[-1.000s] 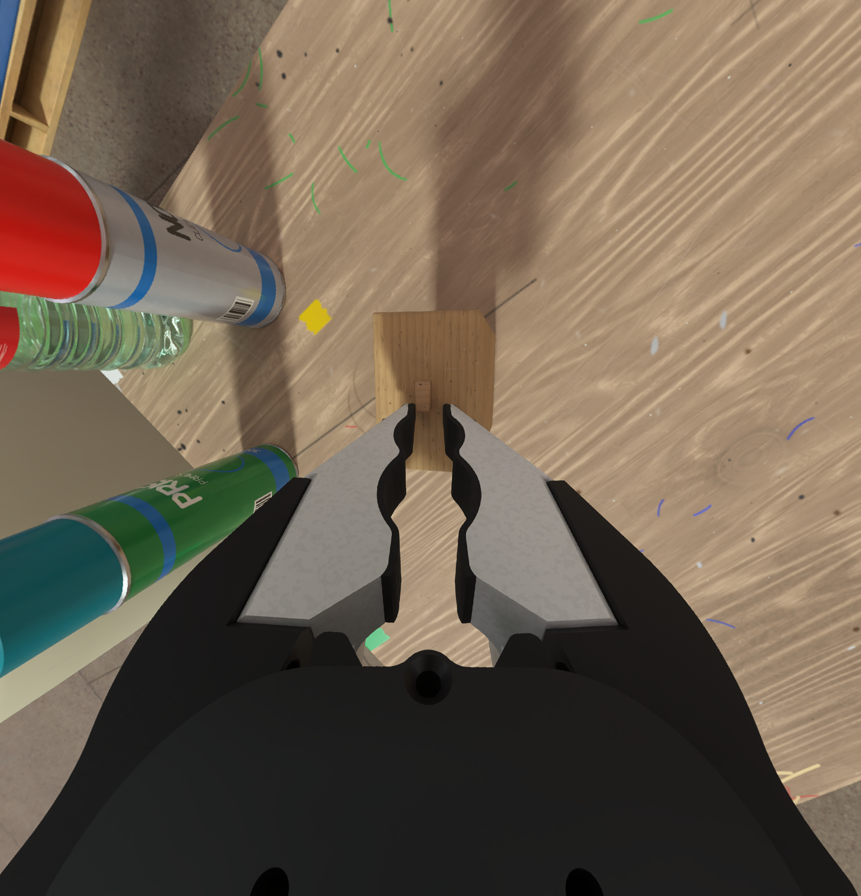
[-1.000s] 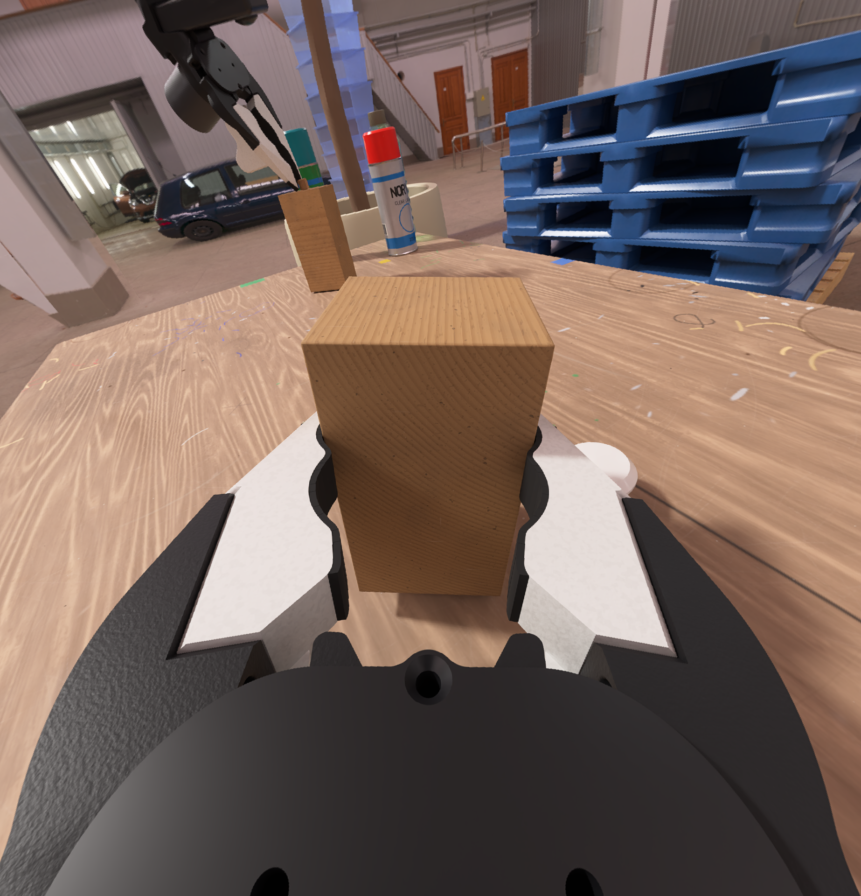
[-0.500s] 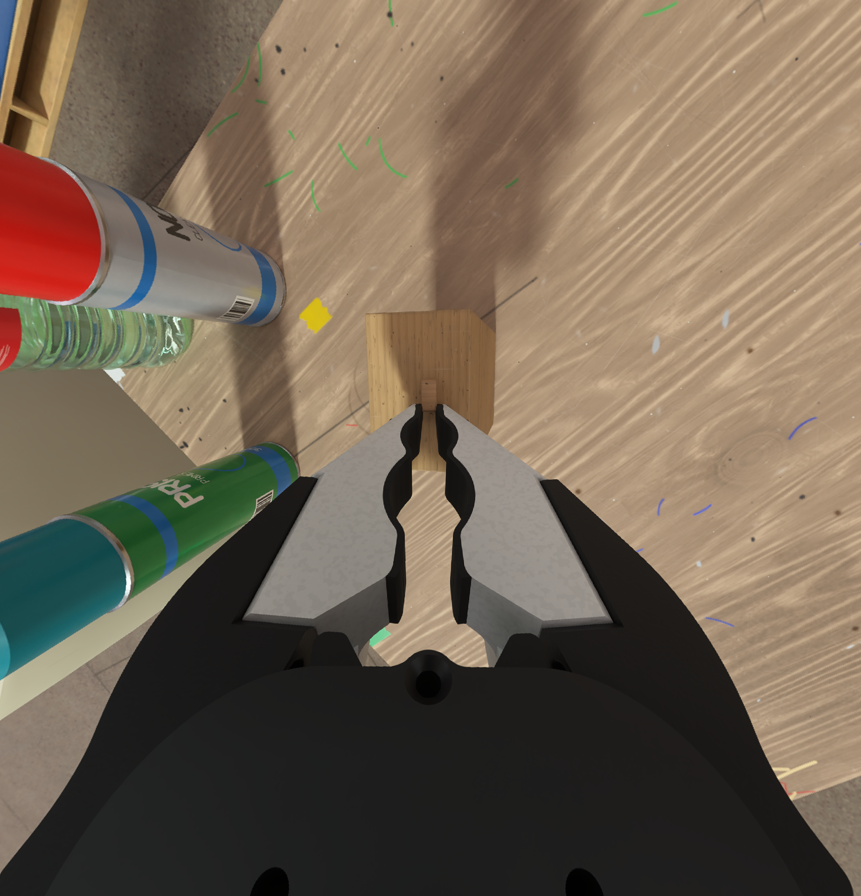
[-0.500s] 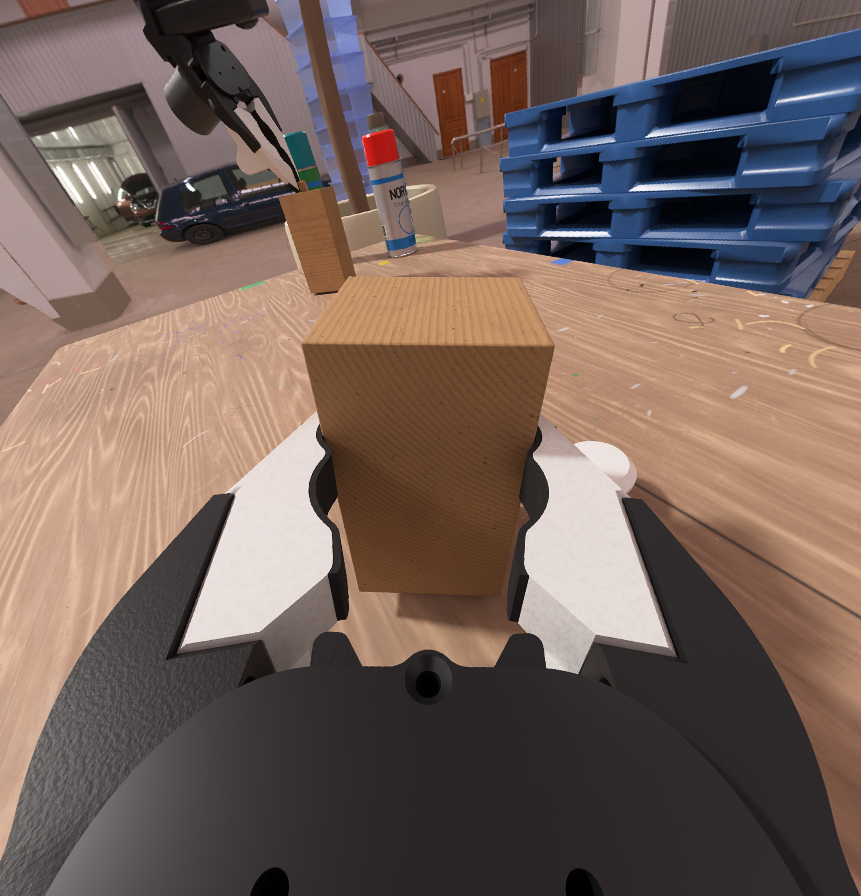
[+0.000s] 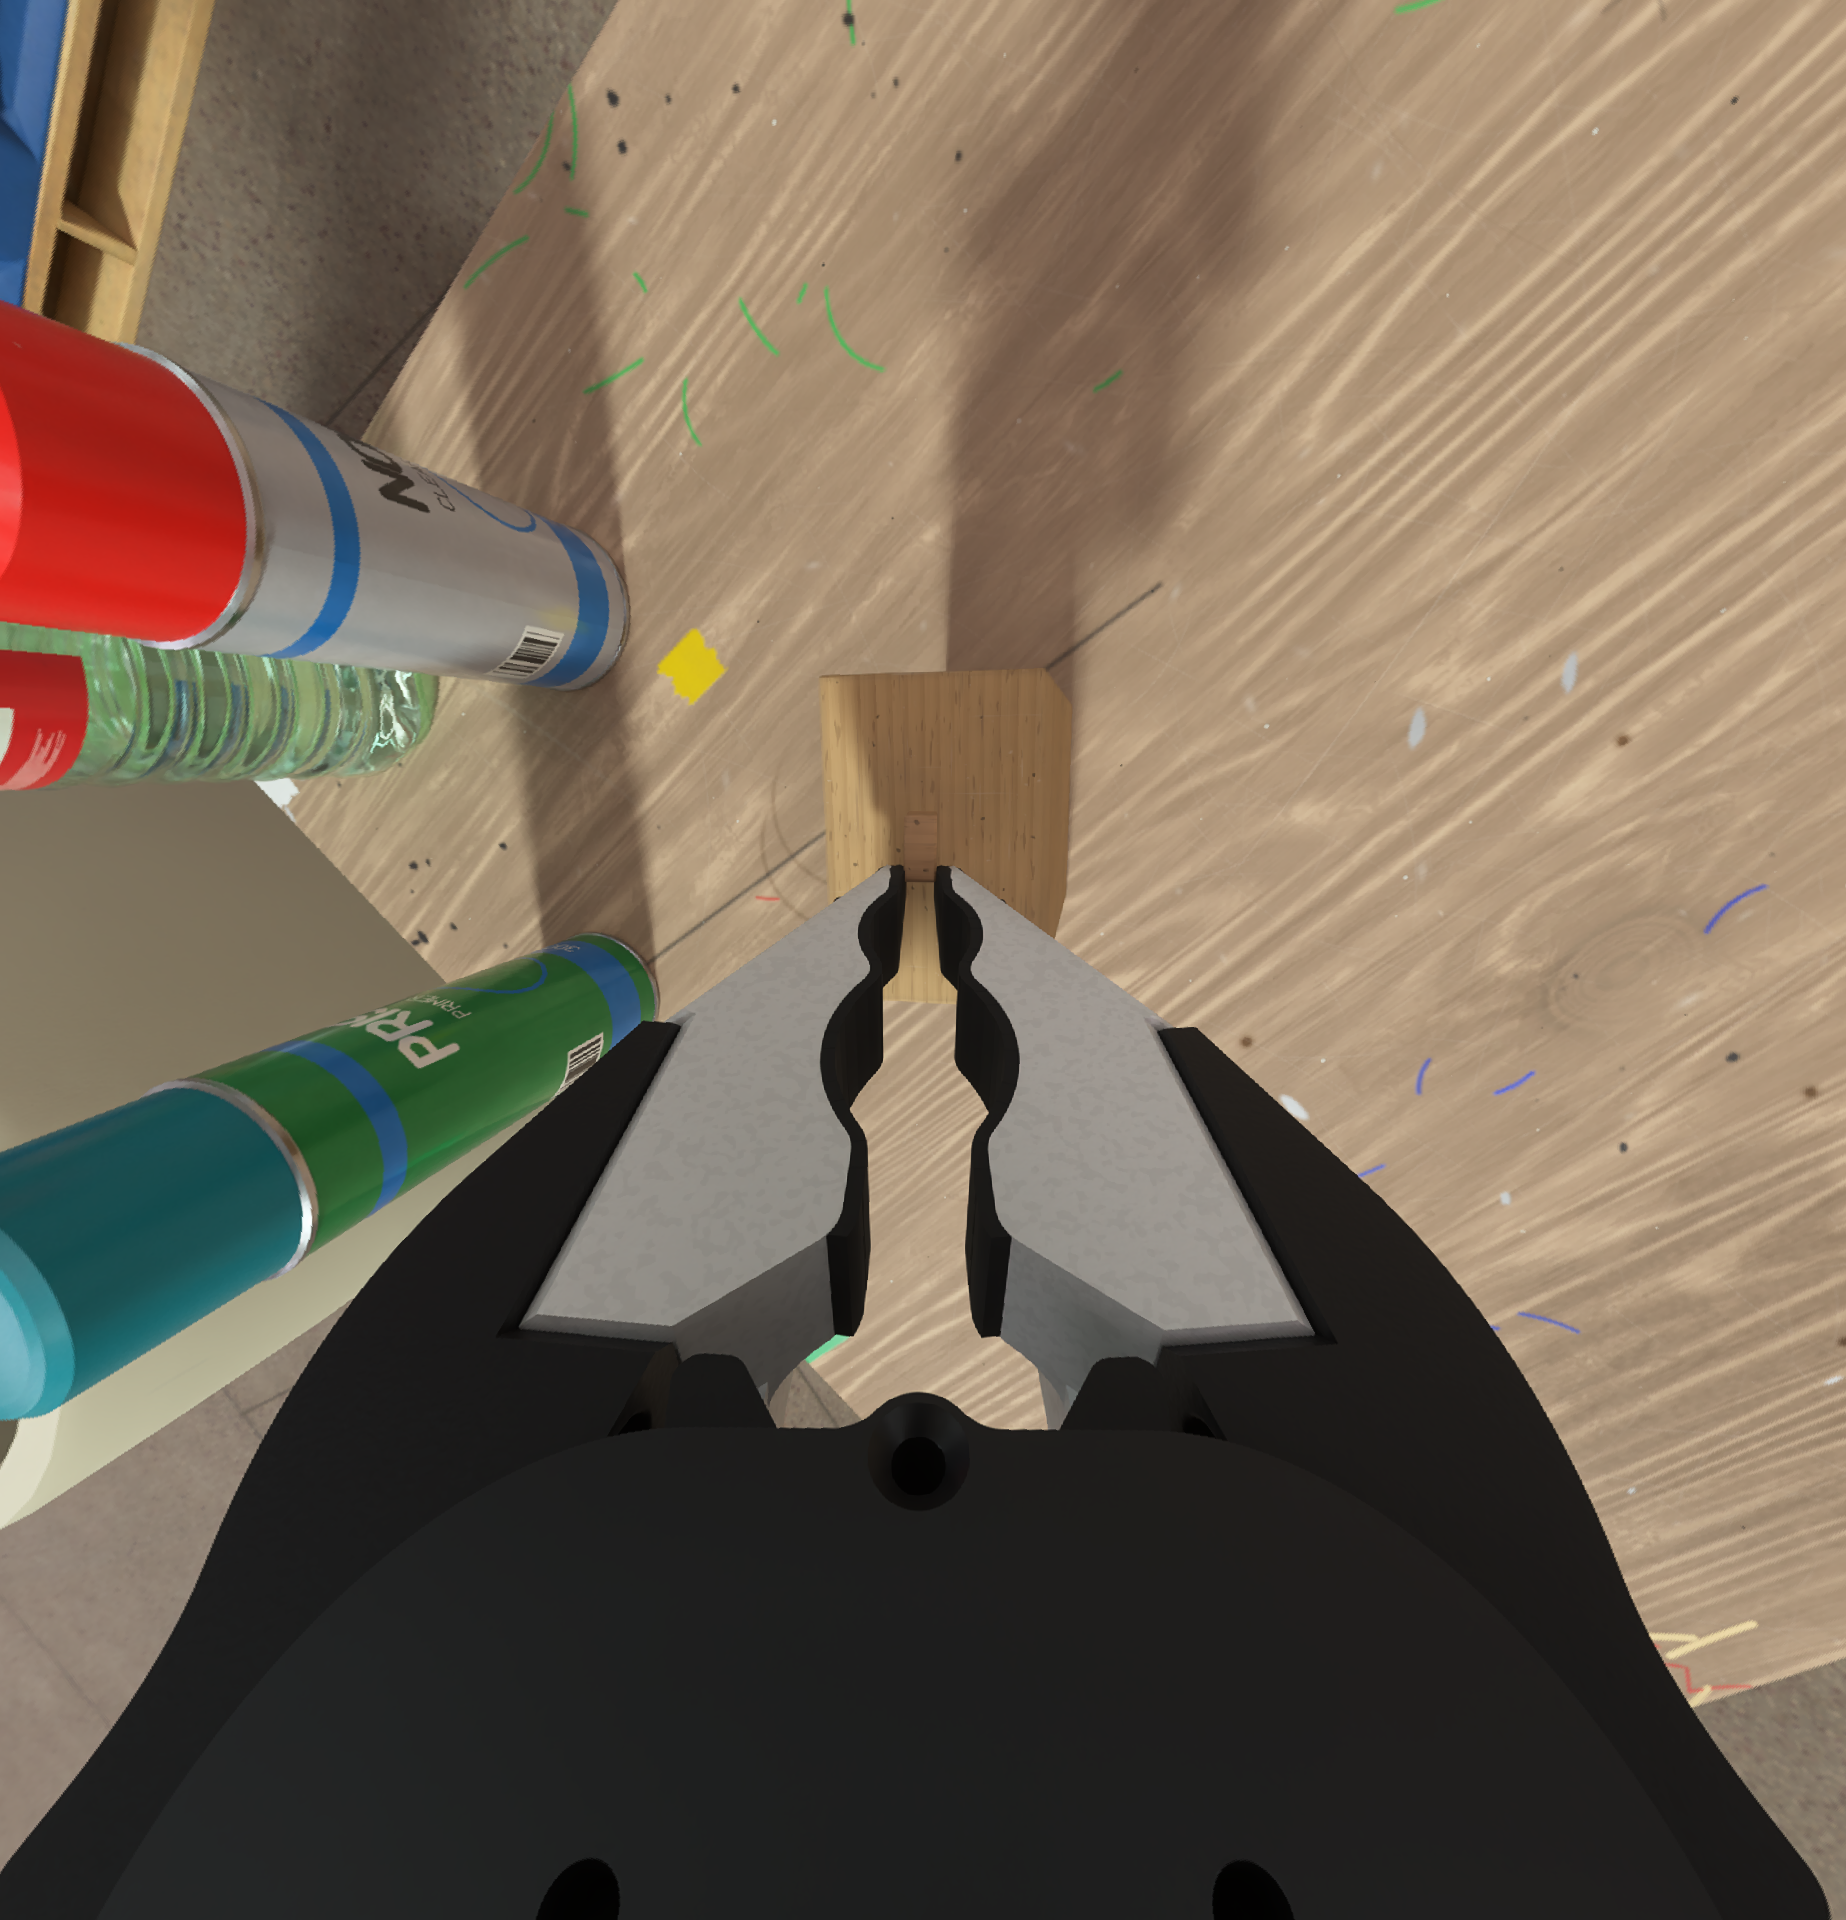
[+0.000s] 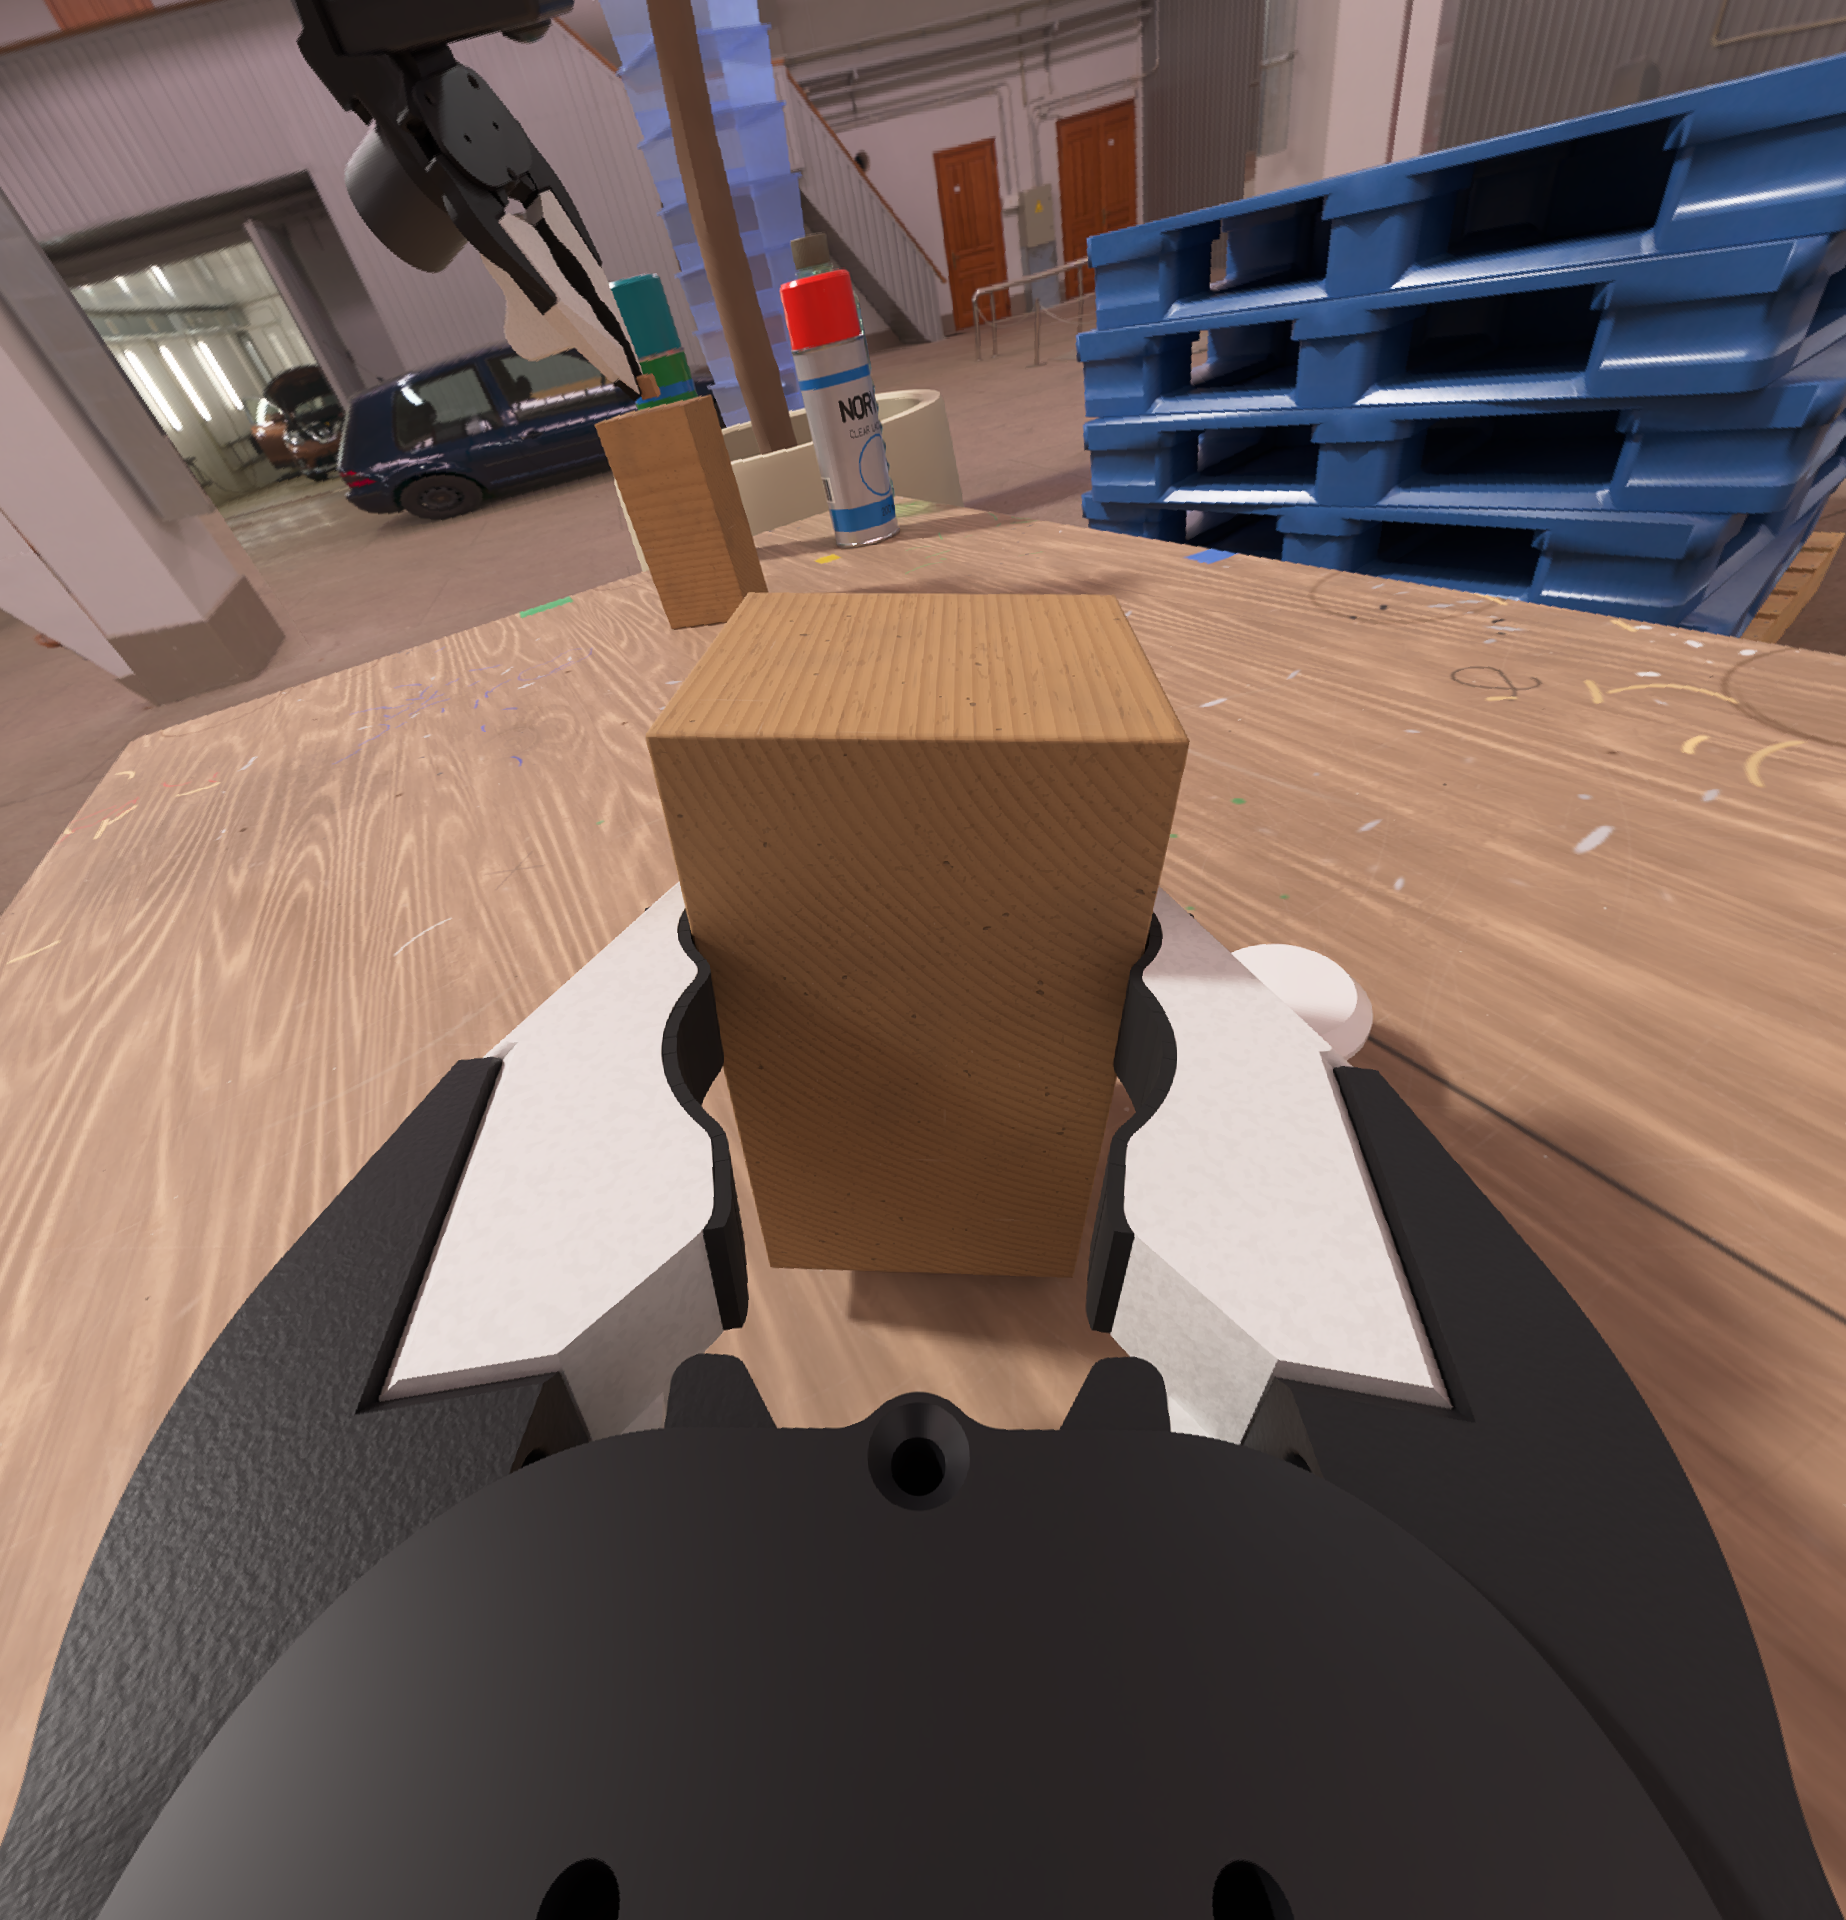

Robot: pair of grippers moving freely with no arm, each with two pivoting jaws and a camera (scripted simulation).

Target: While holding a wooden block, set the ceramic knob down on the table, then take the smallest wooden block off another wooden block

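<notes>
My left gripper points down over a tall wooden block standing on the table. Its tips are closed on the smallest wooden block, which sits on the tall block's top. The right wrist view shows this from afar: left gripper, tiny block, tall block. My right gripper is shut on a big wooden block, held upright low over the table. The white ceramic knob lies on the table just right of my right finger.
A red-capped spray can, a teal-capped green can and a green plastic bottle stand close to the left of the tall block, near the table edge. Blue pallets are stacked beyond the table's far right.
The left gripper's fingers have closed in from a wider gap onto the tiny block. The right gripper and its block have not moved.
</notes>
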